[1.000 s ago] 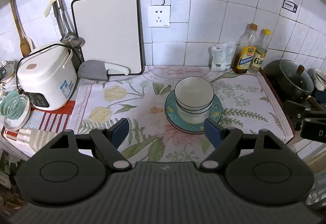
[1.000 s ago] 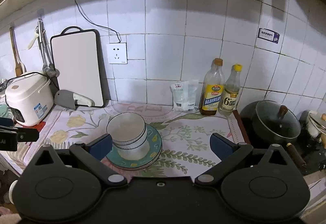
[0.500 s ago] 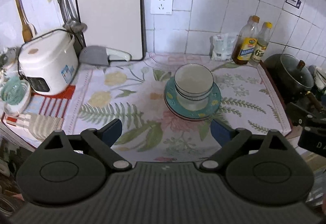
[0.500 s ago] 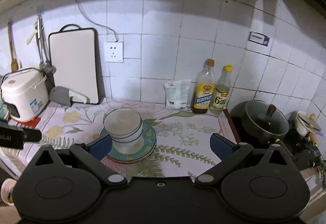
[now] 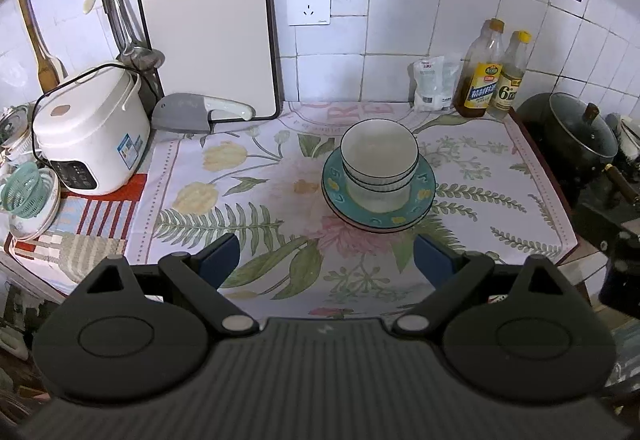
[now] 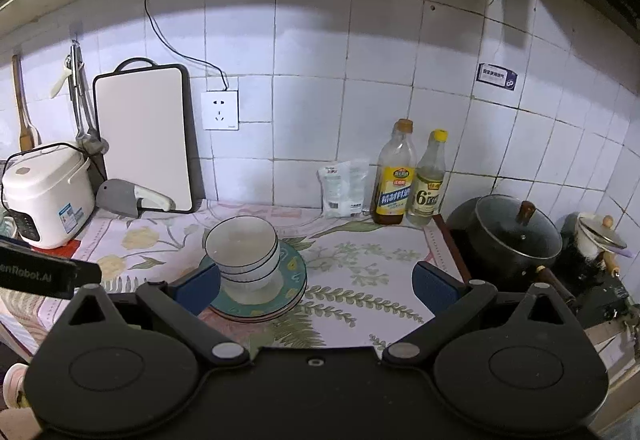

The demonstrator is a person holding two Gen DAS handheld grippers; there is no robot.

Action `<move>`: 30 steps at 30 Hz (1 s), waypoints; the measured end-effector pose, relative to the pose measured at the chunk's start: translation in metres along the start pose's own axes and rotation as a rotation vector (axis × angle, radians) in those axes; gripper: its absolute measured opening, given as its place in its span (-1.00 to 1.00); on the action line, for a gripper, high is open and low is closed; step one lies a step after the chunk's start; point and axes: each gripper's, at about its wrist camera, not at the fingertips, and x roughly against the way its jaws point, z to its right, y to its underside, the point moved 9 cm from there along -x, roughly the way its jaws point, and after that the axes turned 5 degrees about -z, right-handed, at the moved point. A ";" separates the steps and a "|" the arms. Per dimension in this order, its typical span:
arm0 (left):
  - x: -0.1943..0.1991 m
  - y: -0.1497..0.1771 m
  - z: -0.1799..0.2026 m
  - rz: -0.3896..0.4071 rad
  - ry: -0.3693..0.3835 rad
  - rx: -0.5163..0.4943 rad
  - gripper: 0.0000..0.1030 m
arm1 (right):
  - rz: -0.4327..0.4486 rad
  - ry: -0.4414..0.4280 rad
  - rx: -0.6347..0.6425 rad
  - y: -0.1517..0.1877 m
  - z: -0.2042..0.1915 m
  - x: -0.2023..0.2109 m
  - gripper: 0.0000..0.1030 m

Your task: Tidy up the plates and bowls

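Observation:
A stack of white bowls with dark rims point(image 5: 378, 160) point(image 6: 242, 250) stands on a pile of teal plates point(image 5: 424, 192) point(image 6: 292, 276) in the middle of the floral cloth. My left gripper point(image 5: 326, 262) is held back from the stack, near the counter's front edge, open and empty. My right gripper point(image 6: 316, 286) is also open and empty; the stack shows just beyond its left finger point(image 6: 198, 288).
A white rice cooker point(image 5: 90, 136) stands at the left, with a cleaver point(image 5: 200, 112) and a cutting board point(image 5: 208, 36) against the wall. Two bottles point(image 5: 494, 74) and a bag stand at the back right. A lidded black pot point(image 6: 508, 234) sits on the stove.
The left gripper's fingers have spread wider. Both views have drawn back a little from the bowl stack, which has not moved.

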 end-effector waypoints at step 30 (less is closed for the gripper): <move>0.003 0.002 -0.002 0.059 -0.001 -0.006 0.83 | -0.077 -0.012 -0.013 0.007 -0.015 -0.011 1.00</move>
